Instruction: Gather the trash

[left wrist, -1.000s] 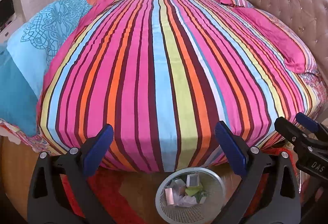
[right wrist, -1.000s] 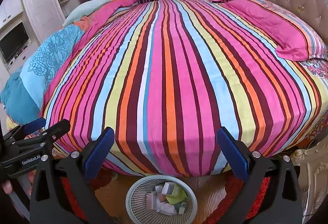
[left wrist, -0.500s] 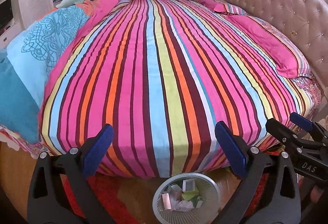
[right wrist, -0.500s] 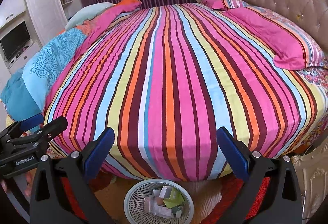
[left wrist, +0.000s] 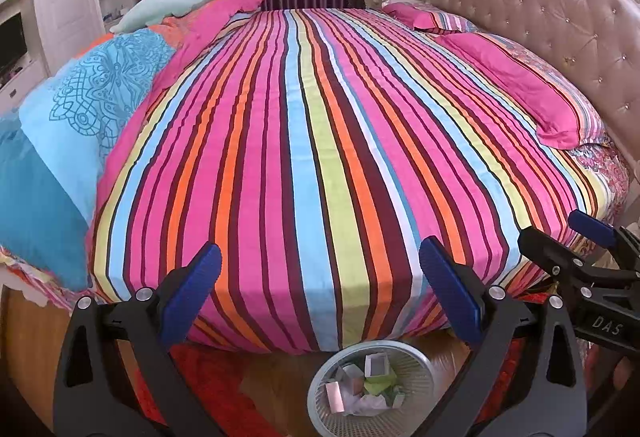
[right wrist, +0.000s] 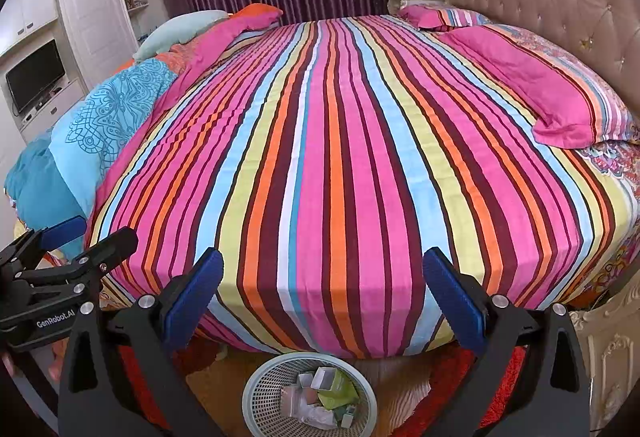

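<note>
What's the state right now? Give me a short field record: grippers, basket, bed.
left gripper: open, empty, held above the basket
right gripper: open, empty, beside the left one
basket: white mesh, on the floor at the bed's foot
trash: small boxes and crumpled paper inside the basket
bed: striped cover, no loose trash visible on it
pillows: pink, by the headboard
</note>
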`<state>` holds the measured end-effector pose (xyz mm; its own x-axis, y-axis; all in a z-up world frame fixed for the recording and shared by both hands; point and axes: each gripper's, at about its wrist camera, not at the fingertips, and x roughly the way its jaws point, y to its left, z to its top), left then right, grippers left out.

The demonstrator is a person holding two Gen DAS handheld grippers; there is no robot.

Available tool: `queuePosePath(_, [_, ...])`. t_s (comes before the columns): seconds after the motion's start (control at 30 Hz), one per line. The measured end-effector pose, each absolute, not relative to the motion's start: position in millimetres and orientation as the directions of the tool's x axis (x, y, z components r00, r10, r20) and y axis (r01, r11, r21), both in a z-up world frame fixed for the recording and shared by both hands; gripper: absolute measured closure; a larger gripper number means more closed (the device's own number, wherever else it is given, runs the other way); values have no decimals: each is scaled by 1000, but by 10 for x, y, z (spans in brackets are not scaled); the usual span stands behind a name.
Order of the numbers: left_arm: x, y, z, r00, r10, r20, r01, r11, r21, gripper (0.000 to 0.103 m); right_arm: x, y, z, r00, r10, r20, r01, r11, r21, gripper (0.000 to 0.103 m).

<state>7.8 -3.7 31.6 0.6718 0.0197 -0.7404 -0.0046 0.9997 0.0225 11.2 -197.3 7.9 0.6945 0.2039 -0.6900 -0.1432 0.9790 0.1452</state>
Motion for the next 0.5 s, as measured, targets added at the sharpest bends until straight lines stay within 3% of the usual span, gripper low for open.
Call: queuePosePath(0.5, [44,-111,348,680,24,-733,12,999,44,7,103,-2042,140,708,198,-678,-127,980,153,8])
